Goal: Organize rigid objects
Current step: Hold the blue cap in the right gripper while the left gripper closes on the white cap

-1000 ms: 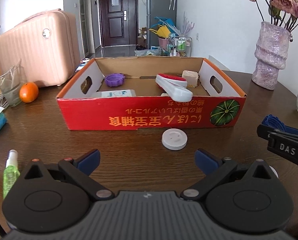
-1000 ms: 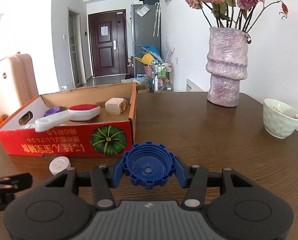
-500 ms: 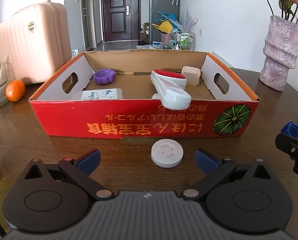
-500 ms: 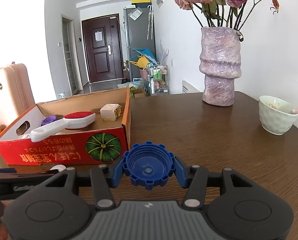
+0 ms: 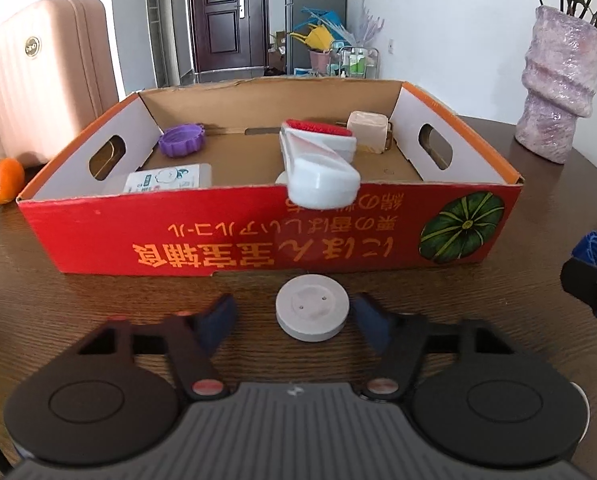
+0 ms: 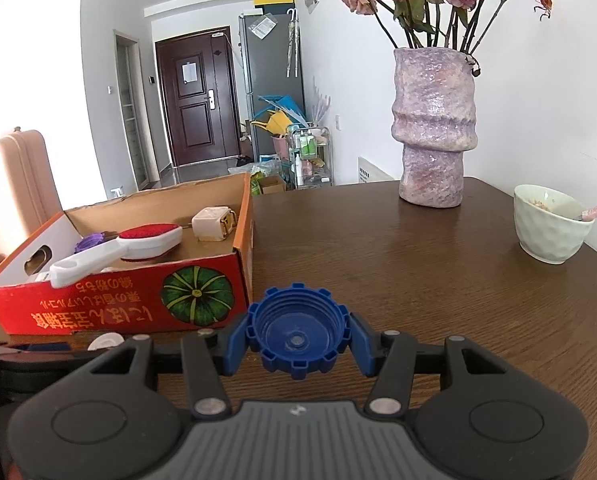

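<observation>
Seemingly mid-pickup: through the left camera, the left gripper point(image 5: 292, 316) has just been closing its jaws around the white disc point(image 5: 311, 313) on the table point(image 5: 98, 304), pads not yet touching. Next, squeeze and lift into the box point(image 5: 258, 236). Through the right camera, the right gripper point(image 6: 297, 345) clamps a blue cap point(image 6: 297, 338).

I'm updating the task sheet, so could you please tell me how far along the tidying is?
Done: the purple cap, lint brush, beige case and white packet lie in the box. In hand: the right gripper holds the blue cap. Left: the left gripper has just been closing around the white disc, not yet gripping.
</observation>
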{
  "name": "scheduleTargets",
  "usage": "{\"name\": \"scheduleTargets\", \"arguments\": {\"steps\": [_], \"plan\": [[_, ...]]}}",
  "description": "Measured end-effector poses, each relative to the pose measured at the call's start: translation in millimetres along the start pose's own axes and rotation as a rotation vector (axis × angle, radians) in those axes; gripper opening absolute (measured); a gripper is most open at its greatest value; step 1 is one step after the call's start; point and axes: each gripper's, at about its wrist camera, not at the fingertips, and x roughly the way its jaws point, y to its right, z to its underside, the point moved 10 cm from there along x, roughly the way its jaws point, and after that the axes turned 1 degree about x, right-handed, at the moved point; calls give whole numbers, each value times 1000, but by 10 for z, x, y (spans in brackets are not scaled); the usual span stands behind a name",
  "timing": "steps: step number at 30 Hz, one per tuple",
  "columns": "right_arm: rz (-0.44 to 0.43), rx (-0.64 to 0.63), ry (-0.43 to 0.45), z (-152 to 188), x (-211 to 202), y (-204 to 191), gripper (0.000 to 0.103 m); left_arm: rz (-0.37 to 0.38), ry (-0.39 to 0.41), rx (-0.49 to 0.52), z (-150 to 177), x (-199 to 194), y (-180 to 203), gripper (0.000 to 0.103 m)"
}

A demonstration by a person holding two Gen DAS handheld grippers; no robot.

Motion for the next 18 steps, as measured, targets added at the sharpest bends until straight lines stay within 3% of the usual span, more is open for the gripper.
{"name": "scheduleTargets", "arguments": {"steps": [2,8,18], "plan": [[-2,-1,1,-2,-3,-3,52,9,6,3,-2,-23,2,40],[-9,-6,1,-2,-9,-20,52,17,8,3,14,-59,-15,40],[-24,-17,9,-8,-35,-65,52,-20,76,22,19,-289,-106,40]]}}
